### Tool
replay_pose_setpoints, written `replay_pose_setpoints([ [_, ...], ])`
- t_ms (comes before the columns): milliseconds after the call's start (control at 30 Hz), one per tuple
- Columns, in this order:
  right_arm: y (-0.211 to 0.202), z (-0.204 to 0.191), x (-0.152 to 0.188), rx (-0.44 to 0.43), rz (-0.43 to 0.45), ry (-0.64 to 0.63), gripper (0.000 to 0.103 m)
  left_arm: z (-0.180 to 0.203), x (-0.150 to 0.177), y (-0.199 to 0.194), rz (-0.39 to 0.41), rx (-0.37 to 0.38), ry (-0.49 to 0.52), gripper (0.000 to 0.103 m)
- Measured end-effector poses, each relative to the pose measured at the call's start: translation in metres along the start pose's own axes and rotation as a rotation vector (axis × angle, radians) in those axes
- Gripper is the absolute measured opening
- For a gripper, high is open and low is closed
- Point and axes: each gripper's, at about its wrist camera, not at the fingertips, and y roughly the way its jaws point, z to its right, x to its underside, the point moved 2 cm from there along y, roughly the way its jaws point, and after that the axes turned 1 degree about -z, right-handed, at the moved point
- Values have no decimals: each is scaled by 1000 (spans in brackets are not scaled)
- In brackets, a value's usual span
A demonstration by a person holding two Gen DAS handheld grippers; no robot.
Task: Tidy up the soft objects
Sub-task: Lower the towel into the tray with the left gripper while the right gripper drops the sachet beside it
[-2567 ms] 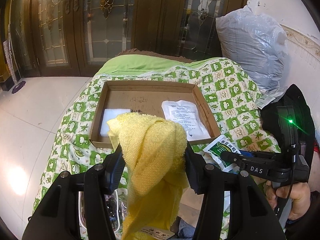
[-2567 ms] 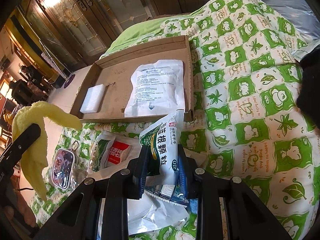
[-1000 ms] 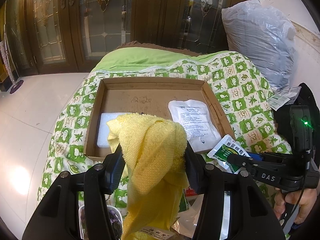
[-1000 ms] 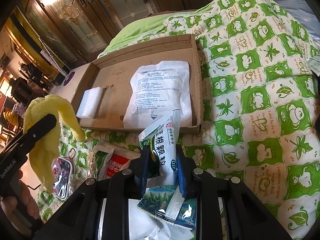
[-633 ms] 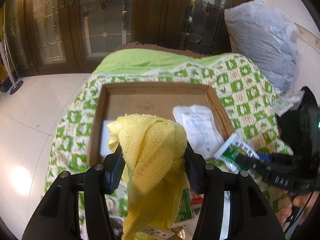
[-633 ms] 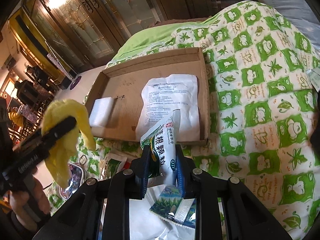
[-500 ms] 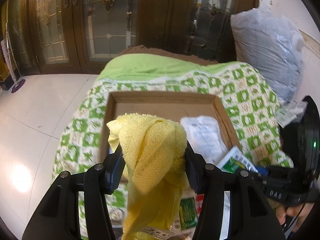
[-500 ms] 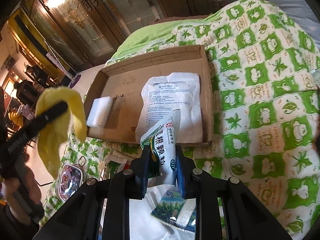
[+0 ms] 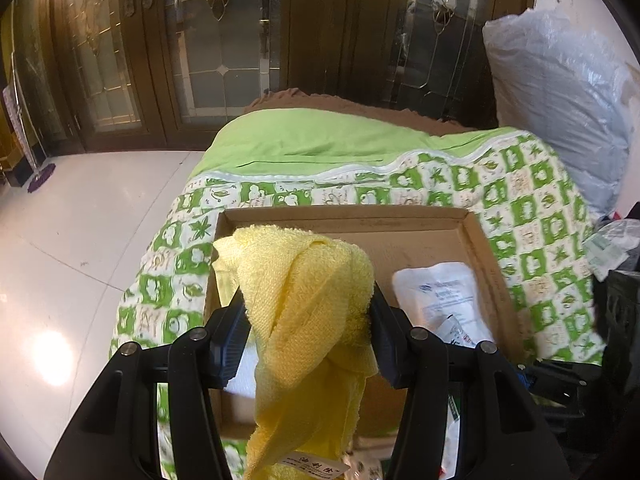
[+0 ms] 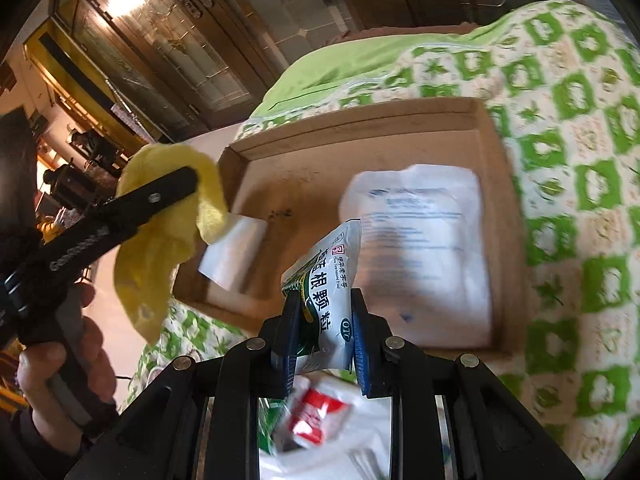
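Left of the cardboard tray's point(image 10: 360, 120) middle, a yellow towel point(image 9: 308, 304) is clamped in the left gripper point(image 9: 308, 336). Over the tray's near rim, 1 sachet point(image 10: 324, 296) is pinched by the right gripper point(image 10: 322, 336). Each should be lowered onto bare tray floor before release.

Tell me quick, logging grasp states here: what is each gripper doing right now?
Left gripper: closed on the yellow terry towel.
Right gripper: closed on the white-and-green foil sachet.
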Motion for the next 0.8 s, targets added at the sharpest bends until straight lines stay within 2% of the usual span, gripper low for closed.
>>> replay_pose_setpoints([
  [267, 44, 2, -10, -47, -39, 18, 22, -10, 1, 43, -21, -60, 19, 52],
  [533, 74, -3, -16, -80, -53, 11, 24, -16, 16, 63, -25, -98, 25, 54],
  [600, 82, -6, -15, -86, -61, 4, 26, -15, 18, 62, -16, -108, 31, 56],
  [633, 86, -6, -15, -84, -65, 4, 30, -14, 19, 60, -14, -113, 35, 57],
  [800, 82, -2, -16, -63, -45, 10, 48, -10, 20, 52, -12, -144, 44, 73],
])
